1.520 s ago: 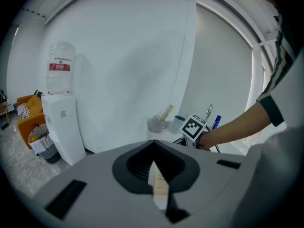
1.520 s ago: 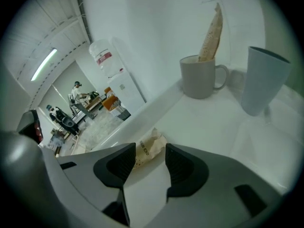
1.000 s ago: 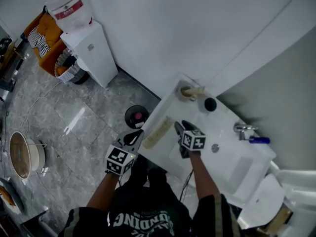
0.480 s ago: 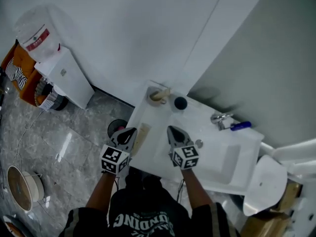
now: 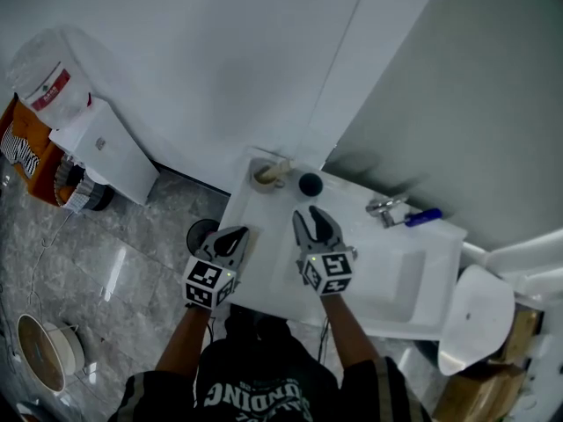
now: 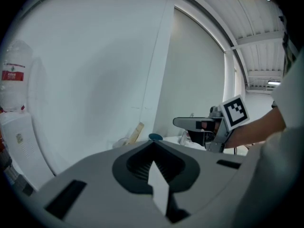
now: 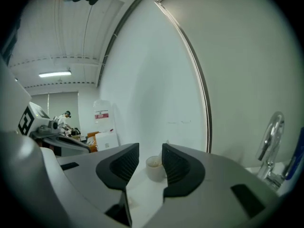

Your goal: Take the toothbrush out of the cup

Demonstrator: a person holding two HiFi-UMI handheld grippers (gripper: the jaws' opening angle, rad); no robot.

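- Mock washroom corner inside a larger hall of workshop or lab kind.
- White washstand worktop (image 5: 273, 227) with sunken basin and chrome tap (image 5: 385, 207), against plain white partition walls.
- Pale cup (image 5: 263, 177) with a toothbrush (image 5: 276, 168) at the back corner.
- White water dispenser (image 5: 101, 148) under a clear bottle with red label (image 5: 44, 77), on grey marbled floor tiles (image 5: 114, 262).
- Ceiling strip light (image 7: 54, 73) and a distant person at a bench (image 7: 64, 118) beyond the partition.

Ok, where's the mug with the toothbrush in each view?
Head view: mug at the far-left corner of the white counter.
Left gripper view: mug low, left of centre.
Right gripper view: mug low centre, small.
Shared landmark: the water bottle with the red label, in all three.
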